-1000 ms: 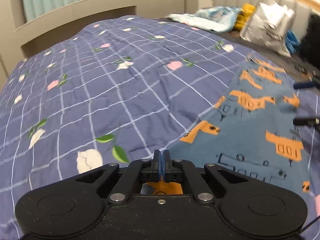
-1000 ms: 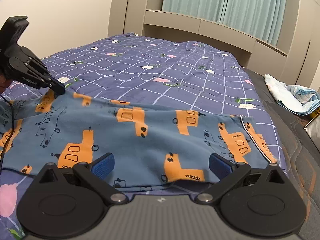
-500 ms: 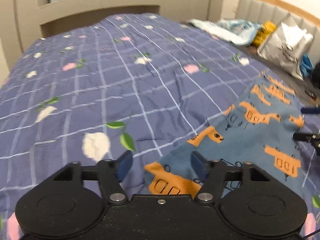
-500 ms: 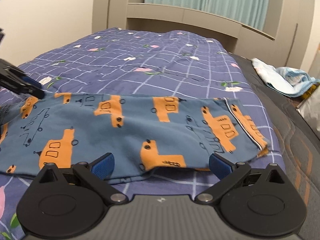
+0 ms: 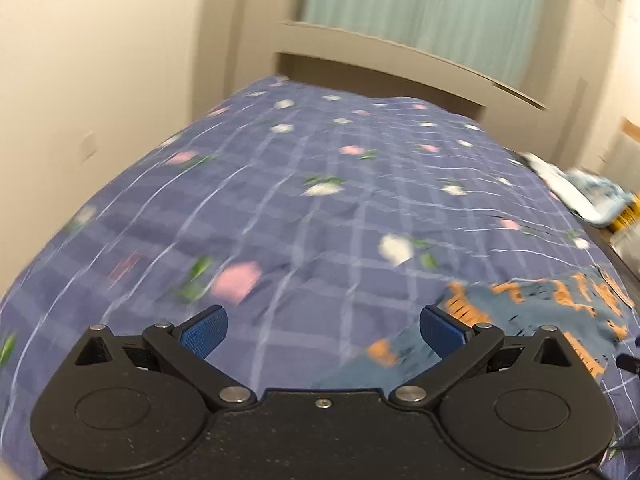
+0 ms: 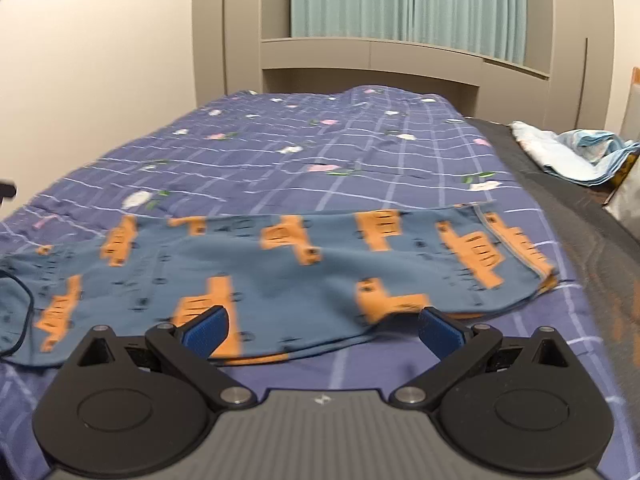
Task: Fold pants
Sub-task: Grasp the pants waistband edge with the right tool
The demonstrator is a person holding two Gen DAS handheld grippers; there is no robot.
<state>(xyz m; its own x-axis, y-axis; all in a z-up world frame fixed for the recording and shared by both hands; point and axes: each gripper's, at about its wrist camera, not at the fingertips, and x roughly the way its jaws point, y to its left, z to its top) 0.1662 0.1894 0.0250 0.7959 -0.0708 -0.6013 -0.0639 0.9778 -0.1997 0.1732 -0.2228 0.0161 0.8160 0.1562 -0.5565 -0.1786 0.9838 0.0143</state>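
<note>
Blue pants with orange truck prints lie flat across the purple checked bedspread, their long side running left to right. My right gripper is open and empty, just above the near edge of the pants. In the left wrist view the pants show only at the lower right, blurred. My left gripper is open and empty, above the bedspread beside the left end of the pants.
A headboard shelf unit and teal curtains stand behind the bed. A light blue cloth pile lies at the right on a dark mattress strip. A wall runs along the left.
My left gripper opened, let go of the pants' end and swung left, away from them. My right gripper stayed open and drew back slightly. The pants now lie flat.
</note>
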